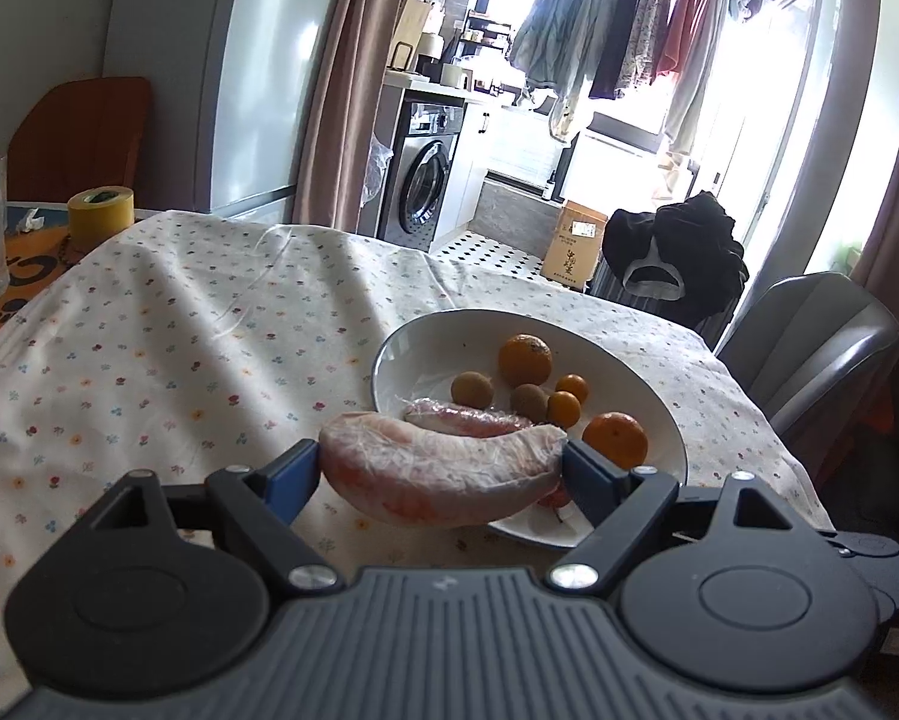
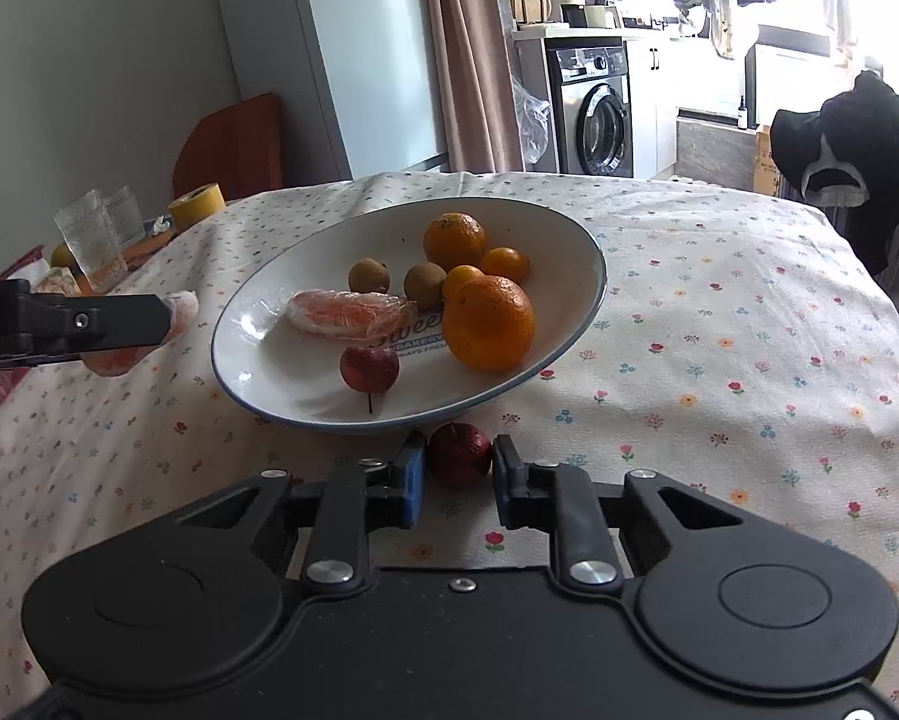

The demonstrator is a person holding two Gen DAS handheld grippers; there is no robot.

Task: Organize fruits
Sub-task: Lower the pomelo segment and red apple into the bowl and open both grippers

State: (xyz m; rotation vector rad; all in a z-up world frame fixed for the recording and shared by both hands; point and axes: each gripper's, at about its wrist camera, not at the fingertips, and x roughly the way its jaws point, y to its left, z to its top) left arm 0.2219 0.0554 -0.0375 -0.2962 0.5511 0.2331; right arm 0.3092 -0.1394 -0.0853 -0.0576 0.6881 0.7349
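My left gripper is shut on a plastic-wrapped pink citrus segment, holding it by both ends above the near-left rim of the white plate. The plate holds another wrapped segment, two oranges, two small kumquats, two brown round fruits and a small red fruit. My right gripper is shut on a second small red fruit on the tablecloth, just in front of the plate's near rim. In the right wrist view the left gripper comes in from the left.
A floral cloth covers the table. At its far left stand a yellow tape roll and drinking glasses. A grey chair is beyond the table's right edge.
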